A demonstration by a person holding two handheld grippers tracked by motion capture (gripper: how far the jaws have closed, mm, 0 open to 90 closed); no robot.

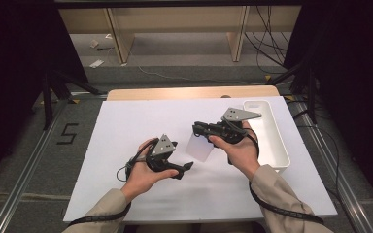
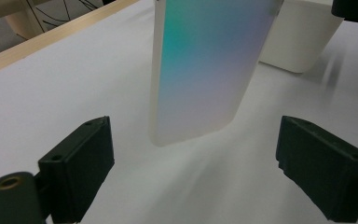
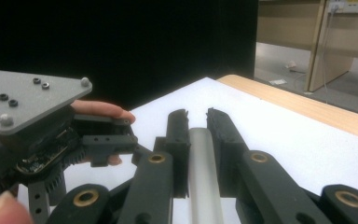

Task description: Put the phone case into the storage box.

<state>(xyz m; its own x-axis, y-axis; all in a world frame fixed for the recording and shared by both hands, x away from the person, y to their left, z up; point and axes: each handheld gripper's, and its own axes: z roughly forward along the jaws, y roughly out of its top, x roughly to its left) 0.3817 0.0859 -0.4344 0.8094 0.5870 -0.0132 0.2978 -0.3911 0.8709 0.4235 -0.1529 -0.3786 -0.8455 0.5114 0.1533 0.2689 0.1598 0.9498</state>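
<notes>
We log: right gripper clamped on the edge of an iridescent card, lifted off the white table | left gripper jaws wide apart, empty, card just ahead | white bin beyond the right gripper.

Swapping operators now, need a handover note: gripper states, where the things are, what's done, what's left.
Right gripper: shut on the edge of the iridescent card, holding it upright above the white sheet.
Left gripper: open, jaws either side of the card's lower end, not touching it.
White tray: at the sheet's right edge, beyond the card.
Done: card lifted.
Left: probably a handover to the left gripper or placing in the tray; can't tell which.
</notes>
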